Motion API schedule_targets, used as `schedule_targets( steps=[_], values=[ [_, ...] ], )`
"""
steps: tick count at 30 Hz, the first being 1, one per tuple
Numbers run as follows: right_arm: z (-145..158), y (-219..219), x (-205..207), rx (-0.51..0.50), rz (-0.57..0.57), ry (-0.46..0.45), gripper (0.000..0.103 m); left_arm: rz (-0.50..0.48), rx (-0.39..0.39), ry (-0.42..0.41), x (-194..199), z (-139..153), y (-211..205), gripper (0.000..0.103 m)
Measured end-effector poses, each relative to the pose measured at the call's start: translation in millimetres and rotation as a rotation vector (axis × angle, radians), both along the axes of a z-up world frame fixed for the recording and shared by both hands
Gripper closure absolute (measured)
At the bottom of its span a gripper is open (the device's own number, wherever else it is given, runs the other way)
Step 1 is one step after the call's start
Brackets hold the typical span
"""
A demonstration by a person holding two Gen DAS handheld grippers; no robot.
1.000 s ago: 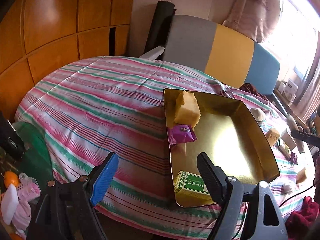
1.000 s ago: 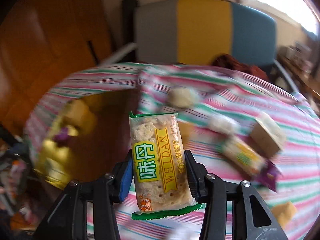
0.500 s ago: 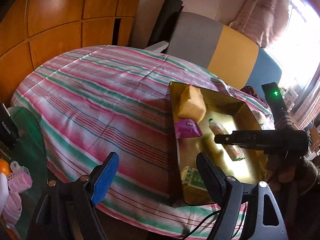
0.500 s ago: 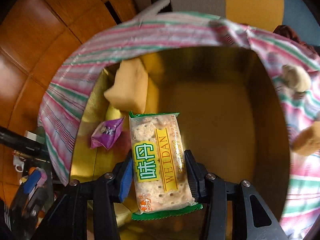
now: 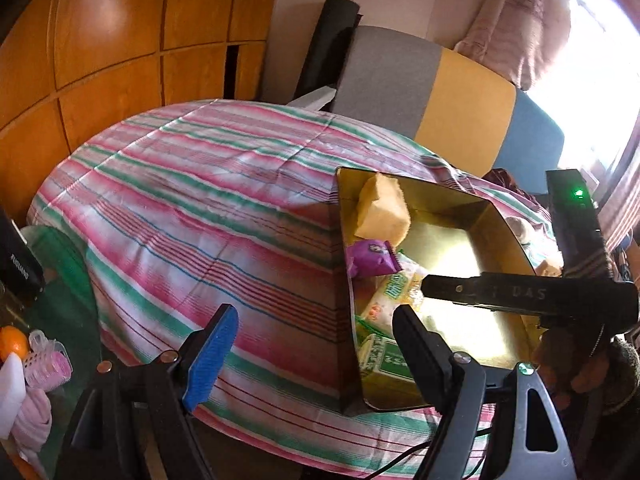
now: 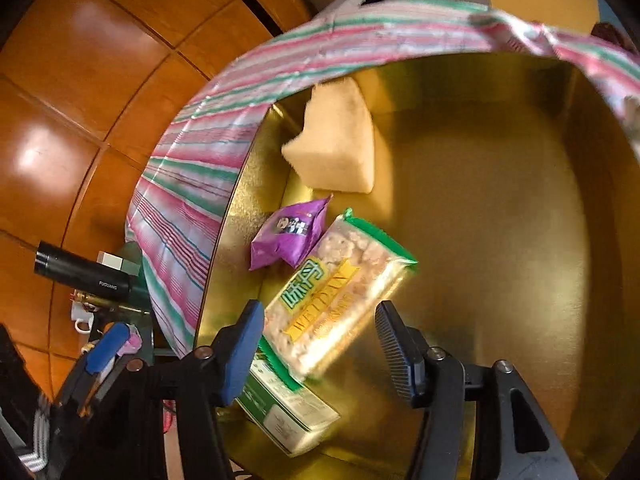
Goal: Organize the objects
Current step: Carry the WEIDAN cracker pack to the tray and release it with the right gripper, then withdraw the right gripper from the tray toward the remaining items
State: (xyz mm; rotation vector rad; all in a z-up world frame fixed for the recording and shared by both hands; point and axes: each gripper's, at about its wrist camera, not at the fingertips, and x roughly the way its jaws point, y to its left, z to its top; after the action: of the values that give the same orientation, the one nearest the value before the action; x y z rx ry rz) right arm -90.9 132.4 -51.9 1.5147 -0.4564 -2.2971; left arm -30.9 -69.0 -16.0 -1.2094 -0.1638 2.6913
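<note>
Cracker packet (image 6: 340, 292), green-edged, lies tilted in the gold tray (image 6: 500, 200), its near end resting on a green-and-white box (image 6: 288, 408); motion-blurred. Purple packet (image 6: 290, 236) just to its far left, touching; yellow sponge-like block (image 6: 336, 140) beyond. Right gripper (image 6: 320, 348) jaws have just been opening; the packet is between the spread fingers, pads clear of it. Left gripper (image 5: 316, 348) spread, empty, over the striped cloth (image 5: 192, 200) at the tray's near left corner.
</note>
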Motion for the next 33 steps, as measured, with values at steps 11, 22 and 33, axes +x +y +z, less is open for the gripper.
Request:
schedule_targets(
  steps=[11,22,33],
  values=[
    [34.6,57.5,58.0,0.081,-0.055,0.160,0.032,-0.063,-0.024,0.034,11.7,11.5,25.4,0.022],
    [52.5,180.3,130.9,0.200,-0.241,0.217,0.025,-0.142,-0.070,0.045,20.6,16.8,58.3,0.022],
    [56.6,320.8,186.9,0.342,-0.540,0.196,0.022,-0.278,-0.073,0.018,17.2,22.3,114.8,0.022]
  ],
)
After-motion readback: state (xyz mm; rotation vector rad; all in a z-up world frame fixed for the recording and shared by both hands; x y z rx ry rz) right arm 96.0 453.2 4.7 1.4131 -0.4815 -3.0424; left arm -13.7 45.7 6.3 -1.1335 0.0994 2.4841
